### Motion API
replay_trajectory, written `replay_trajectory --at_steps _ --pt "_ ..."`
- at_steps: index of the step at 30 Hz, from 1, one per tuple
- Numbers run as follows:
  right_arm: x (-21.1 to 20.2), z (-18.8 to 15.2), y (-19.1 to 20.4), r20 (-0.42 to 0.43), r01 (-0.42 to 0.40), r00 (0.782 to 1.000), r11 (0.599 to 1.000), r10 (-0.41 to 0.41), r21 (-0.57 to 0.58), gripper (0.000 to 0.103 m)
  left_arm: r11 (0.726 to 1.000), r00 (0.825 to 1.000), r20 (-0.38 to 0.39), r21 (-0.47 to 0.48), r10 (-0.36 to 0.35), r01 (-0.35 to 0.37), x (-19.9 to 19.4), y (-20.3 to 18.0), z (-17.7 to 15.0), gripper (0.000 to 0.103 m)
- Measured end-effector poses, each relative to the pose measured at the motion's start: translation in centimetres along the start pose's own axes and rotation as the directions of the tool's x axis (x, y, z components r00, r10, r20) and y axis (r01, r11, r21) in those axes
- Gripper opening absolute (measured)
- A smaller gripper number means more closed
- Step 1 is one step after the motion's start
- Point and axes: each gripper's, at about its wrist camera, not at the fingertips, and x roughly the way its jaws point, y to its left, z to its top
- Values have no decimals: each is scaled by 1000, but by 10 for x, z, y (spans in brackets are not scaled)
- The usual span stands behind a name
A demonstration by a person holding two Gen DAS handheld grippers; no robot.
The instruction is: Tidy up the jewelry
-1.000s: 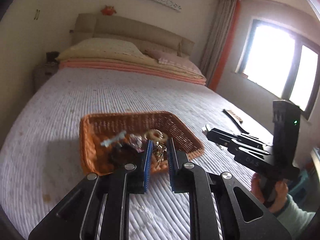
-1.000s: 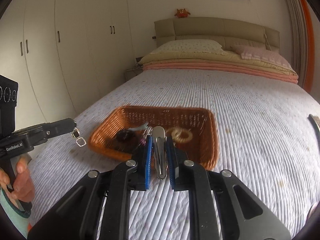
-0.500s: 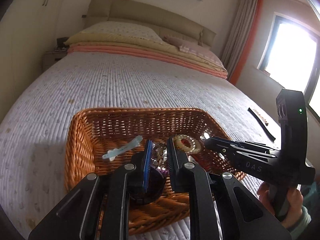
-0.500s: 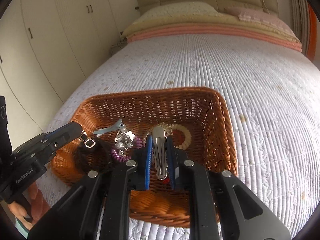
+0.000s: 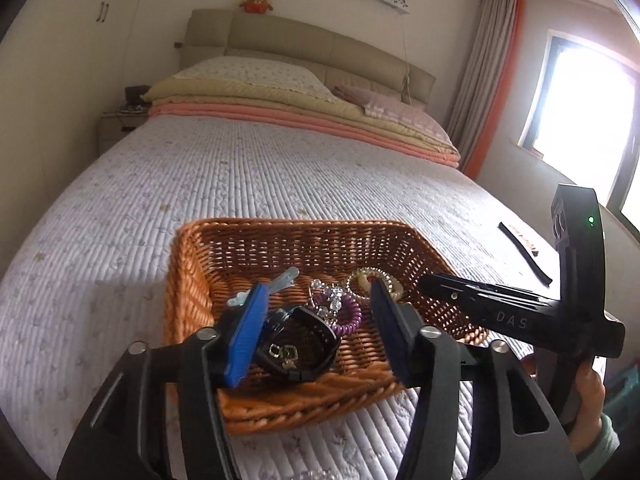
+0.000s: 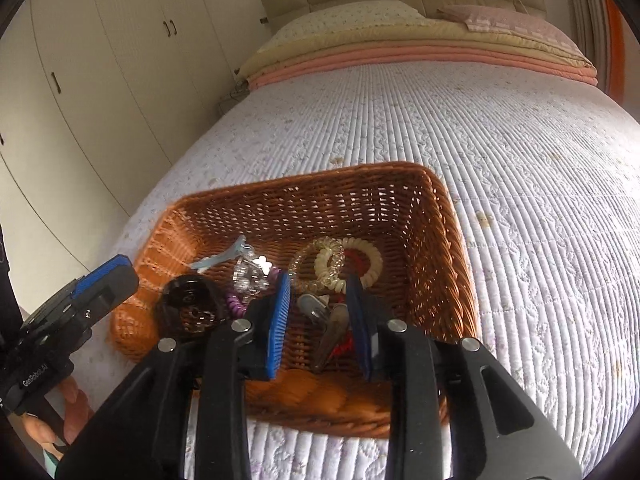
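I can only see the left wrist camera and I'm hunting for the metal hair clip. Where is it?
Observer: The metal hair clip lies in the wicker basket, between the opening jaws of the right hand-held gripper. Its pads are not touching the clip.
Operator: Is anything under it?
Observer: Something red peeks out beneath it. I cannot tell what it is.
Operator: What does my gripper look like from over there?
Observer: The left hand-held gripper is seen from the side by the basket's left corner, its jaws opening and empty. A hand grips its handle below.
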Motion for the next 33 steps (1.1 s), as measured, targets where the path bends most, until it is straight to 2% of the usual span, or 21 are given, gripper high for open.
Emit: replay_trajectory --at_steps 3,4,6,7,8,10,11,12,13,14,16,18,20,23,28,33 --pt "-21 -10 9 74 19 997 1000 -17 -21 29 998 997 54 25 62 -64 -26 -7 -11 65" --pt "-31 -17 13 122 30 992 999 -26 -27 30 994 992 83 36 100 -103 -36 -10 -18 65" --pt "-46 -30 18 208 54 977 998 -45 -34 41 987 979 132 35 153 -159 -48 -13 -28 75" --pt "-52 -37 22 252 75 966 996 -61 -44 55 980 969 162 28 188 -195 -52 -15 -33 78" --pt "-60 -48 29 320 106 944 992 -78 -70 63 972 952 206 24 226 -236 -56 -19 -40 78" --pt "-66 -61 36 398 157 911 983 -106 -97 70 959 925 275 33 263 -282 -60 -26 -49 79" --pt "-70 -69 40 441 192 888 976 -129 -101 74 940 896 319 42 309 -339 -60 -32 -54 79" --pt "-72 -73 41 466 206 874 974 -139 -96 76 925 876 343 51 338 -377 -59 -36 -56 80" --pt "-76 -77 41 482 210 864 974 -143 -89 81 917 866 355 54 353 -395 -59 -39 -58 80" --pt "-77 -79 38 493 208 858 975 -145 -76 83 917 863 357 38 358 -396 -58 -38 -58 80" --pt "-81 -83 26 511 188 848 981 -141 -40 83 929 871 345 -5 350 -371 -56 -30 -60 80" --pt "-82 -87 13 525 182 838 983 -147 -16 84 918 862 345 1 372 -396 -52 -29 -63 80" --pt "-72 -85 8 488 209 855 978 -178 -9 85 909 858 338 20 386 -417 -48 -31 -62 80" --pt "-64 -84 2 461 199 870 980 -177 0 85 904 855 341 35 391 -427 -48 -35 -63 81" --pt "-68 -90 18 489 257 850 965 -198 -55 85 895 850 338 47 403 -443 -46 -39 -65 84" --pt "-66 -96 35 499 316 839 941 -219 -118 85 894 855 326 59 403 -444 -44 -40 -67 89"
